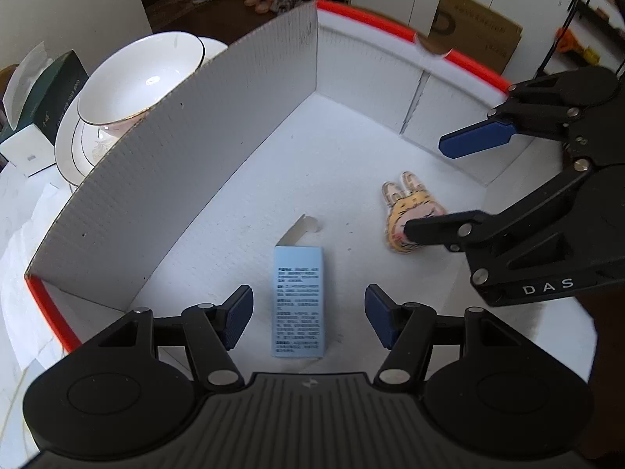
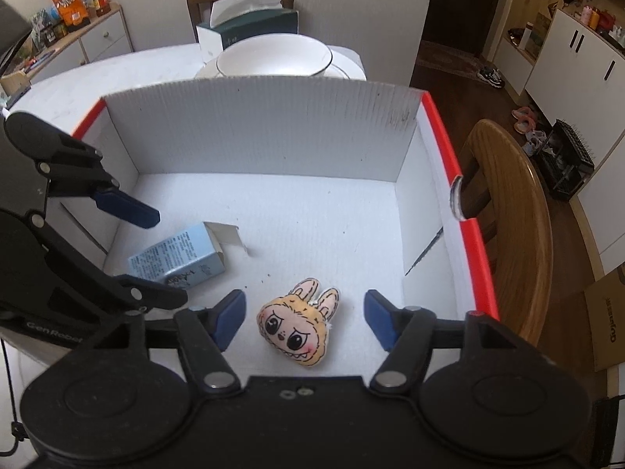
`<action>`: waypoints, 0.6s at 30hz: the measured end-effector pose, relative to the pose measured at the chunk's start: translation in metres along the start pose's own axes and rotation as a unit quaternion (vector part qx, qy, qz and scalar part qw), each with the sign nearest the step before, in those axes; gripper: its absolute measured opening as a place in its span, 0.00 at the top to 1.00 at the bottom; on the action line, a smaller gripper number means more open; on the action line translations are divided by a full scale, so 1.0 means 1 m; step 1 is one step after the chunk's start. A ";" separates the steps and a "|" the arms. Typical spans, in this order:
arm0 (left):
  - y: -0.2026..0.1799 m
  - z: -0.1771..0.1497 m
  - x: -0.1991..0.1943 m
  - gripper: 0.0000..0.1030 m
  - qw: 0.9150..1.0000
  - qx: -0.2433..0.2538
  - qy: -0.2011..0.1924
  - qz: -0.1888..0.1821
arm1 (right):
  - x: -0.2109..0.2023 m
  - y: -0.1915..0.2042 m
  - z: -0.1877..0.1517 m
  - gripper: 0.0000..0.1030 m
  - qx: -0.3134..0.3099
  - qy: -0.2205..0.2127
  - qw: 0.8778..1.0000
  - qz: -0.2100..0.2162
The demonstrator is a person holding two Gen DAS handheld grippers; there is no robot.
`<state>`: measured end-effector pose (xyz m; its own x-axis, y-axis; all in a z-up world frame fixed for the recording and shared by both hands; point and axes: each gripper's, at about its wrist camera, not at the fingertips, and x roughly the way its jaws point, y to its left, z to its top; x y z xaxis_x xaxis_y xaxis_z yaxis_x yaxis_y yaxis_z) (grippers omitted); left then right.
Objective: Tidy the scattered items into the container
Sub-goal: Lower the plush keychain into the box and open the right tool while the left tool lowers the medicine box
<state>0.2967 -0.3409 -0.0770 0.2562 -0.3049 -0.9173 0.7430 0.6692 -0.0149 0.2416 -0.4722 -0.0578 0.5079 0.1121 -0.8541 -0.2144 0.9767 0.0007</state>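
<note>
Container: white corrugated box [image 2: 273, 129] with red outer rim, standing open-topped on a white table [image 2: 58, 93].

Contents, right wrist view:
- Plush rabbit-eared head [image 2: 299, 322] lying face up on the box floor, at 6 o'clock of the floor area, between the spread fingers of the right gripper [image 2: 304, 320] but touching neither.
- Light blue carton [image 2: 177, 260] lying on its side at 8 o'clock, end flap open, well apart from the plush head.

Right gripper: jaws wide apart, nothing held — hovering above the plush head.

Left gripper [image 1: 308, 316]: jaws likewise wide apart, nothing held. In the left wrist view, light blue carton [image 1: 299, 301] lying flat between the blue pads [image 1: 236, 316], with clear gaps on both sides. Plush rabbit-eared head [image 1: 402, 207] at 2 o'clock from the carton, partly covered by a finger of the right gripper [image 1: 437, 187].

Outside the box, right wrist view: white bowl [image 2: 273, 56] on a plate at 12 o'clock, just behind the far wall; tissue box [image 2: 250, 27] beyond it; wooden chair [image 2: 508, 226] at 3 o'clock, beside the red rim.
</note>
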 end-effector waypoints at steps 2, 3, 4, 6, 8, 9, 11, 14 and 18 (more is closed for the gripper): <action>-0.002 -0.006 -0.007 0.40 1.000 -0.002 -0.010 -0.003 | -0.004 0.000 0.000 0.31 0.000 -0.004 1.000 0.003; -0.003 -0.008 -0.014 0.40 1.000 -0.003 -0.015 -0.004 | -0.006 0.000 0.000 0.31 0.000 -0.007 1.000 0.004; -0.003 -0.010 -0.018 0.40 1.000 -0.004 -0.021 -0.004 | -0.008 0.001 -0.001 0.31 0.000 -0.009 1.000 0.004; -0.002 -0.013 -0.023 0.40 0.999 -0.007 -0.031 -0.005 | -0.012 0.003 0.000 0.31 0.001 -0.013 1.000 0.005; -0.002 0.003 -0.020 0.40 0.999 -0.011 -0.040 -0.005 | -0.015 0.003 0.001 0.30 0.004 -0.017 1.000 0.006; -0.002 0.001 -0.023 0.40 0.999 -0.013 -0.044 -0.006 | -0.017 0.004 0.001 0.30 0.006 -0.019 1.000 0.006; -0.001 -0.002 -0.026 0.40 0.998 -0.017 -0.052 -0.007 | -0.022 0.005 0.001 0.30 0.008 -0.022 1.000 0.007; 0.000 -0.006 -0.036 0.40 0.998 -0.019 -0.067 -0.007 | -0.028 0.009 0.000 0.28 0.009 -0.028 1.000 0.008; 0.002 -0.015 -0.051 0.40 0.996 -0.025 -0.087 -0.005 | -0.039 0.014 0.000 0.27 0.009 -0.038 0.999 0.010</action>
<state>0.2758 -0.3135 -0.0365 0.3565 -0.4216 -0.8337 0.7147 0.6979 -0.0473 0.2186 -0.4626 -0.0250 0.5655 0.1445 -0.8120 -0.2098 0.9774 0.0278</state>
